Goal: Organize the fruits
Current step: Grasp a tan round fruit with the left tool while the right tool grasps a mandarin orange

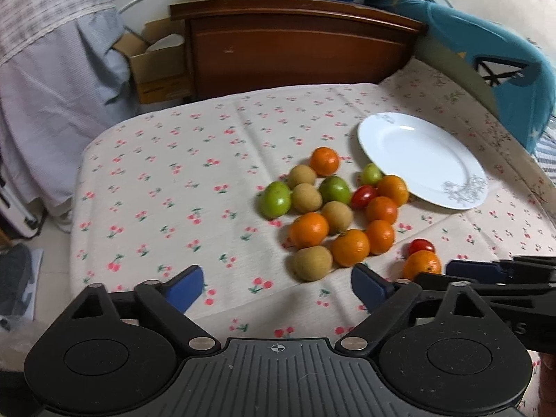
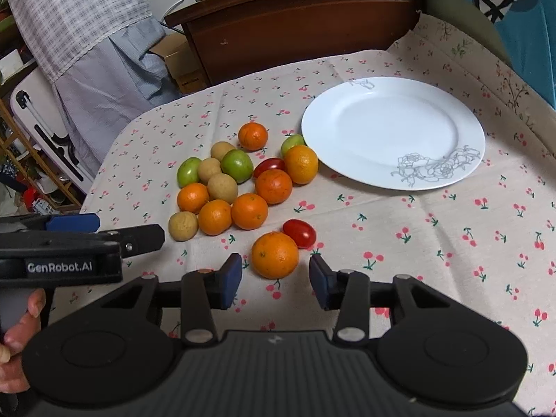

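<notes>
- Since the fruits are to be organized, the nearest orange (image 2: 275,255) is taken as the thing in hand: it lies on the cherry-print cloth (image 2: 434,243), apart from the main heap, with a red cherry tomato (image 2: 299,232) touching or just beside it on the far side.
- The main heap of fruit (image 2: 239,180) is seen further back: oranges, green fruits, tan round fruits and a second red tomato, packed closely together on the cloth.
- A white plate (image 2: 392,100) with a grey flower pattern is set just beside the heap; one orange (image 2: 301,164) and a small green fruit (image 2: 291,143) rest against its rim. Nothing lies on it, so it is judged to be the place meant for sorted fruit, and the sorting is judged barely begun.
- The right claw (image 2: 275,279) is brought low over the near orange, its blue pads (image 2: 232,278) set to either side of the fruit. A gap is seen on both sides, so the orange is bracketed but not yet pinched; the jaws stand partly closed and hold nothing.
- This lone orange is probably picked first because it is closest and free of neighbours, apart from the tomato, which could be nudged.
- The left claw (image 1: 277,286) is held wide, nothing between its pads, hovering near the front of the heap, just short of a tan fruit (image 1: 312,263).
- A wooden headboard (image 2: 295,24) and hanging cloth are seen behind.
</notes>
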Motion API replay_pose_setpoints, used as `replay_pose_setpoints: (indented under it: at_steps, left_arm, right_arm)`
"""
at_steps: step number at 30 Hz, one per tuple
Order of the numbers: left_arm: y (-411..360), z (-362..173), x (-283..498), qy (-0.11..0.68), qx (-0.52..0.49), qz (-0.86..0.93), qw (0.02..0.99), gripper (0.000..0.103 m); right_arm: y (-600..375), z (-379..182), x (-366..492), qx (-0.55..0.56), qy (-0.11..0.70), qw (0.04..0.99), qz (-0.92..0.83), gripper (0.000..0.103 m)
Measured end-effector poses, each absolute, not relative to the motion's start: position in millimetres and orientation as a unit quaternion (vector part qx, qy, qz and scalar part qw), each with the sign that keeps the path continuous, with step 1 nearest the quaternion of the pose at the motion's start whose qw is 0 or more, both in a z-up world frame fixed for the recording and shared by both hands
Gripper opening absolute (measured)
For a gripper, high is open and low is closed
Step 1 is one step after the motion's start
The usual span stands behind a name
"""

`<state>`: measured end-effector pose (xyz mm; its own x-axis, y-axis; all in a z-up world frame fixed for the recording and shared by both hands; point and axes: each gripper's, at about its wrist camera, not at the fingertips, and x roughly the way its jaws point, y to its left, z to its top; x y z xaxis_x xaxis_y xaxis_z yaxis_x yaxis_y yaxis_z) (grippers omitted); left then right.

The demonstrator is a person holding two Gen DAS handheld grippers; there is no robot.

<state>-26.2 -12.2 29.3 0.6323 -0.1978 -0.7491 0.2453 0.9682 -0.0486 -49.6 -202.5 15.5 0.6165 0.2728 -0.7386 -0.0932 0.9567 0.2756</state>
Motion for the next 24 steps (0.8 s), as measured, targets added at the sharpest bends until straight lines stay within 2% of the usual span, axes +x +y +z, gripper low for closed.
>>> replay_pose_setpoints:
  at_steps: [2, 5, 7, 11, 20, 24]
  left_arm:
    - [-15, 26, -24, 0.415, 0.028, -0.132, 0.900, 0.083]
    - [-16, 22, -23, 0.417, 0.026, -0.140, 0.898, 0.070]
    - [-17, 20, -20, 0.418, 0.017, -0.148, 0.896, 0.065]
    - [-18, 16, -16, 0.418, 0.006, -0.161, 0.894, 0.046]
    - [-27, 10, -12, 0.412, 0.007, -0.182, 0.893, 0.036]
    - [-27, 9, -12, 0.410, 0.005, -0.179, 0.894, 0.025]
  right_arm:
    - [-202, 12, -47, 0.105, 0.430, 0.891, 0.103, 0.038]
    - [-201, 10, -46, 0.110, 0.430, 0.890, 0.106, 0.032]
    - [-201, 11, -47, 0.110, 0.427, 0.891, 0.106, 0.031]
    - [-201, 11, -48, 0.109, 0.426, 0.892, 0.108, 0.031]
    - [-203, 11, -48, 0.114, 0.428, 0.890, 0.107, 0.031]
    - [-203, 11, -48, 0.113, 0.427, 0.891, 0.108, 0.031]
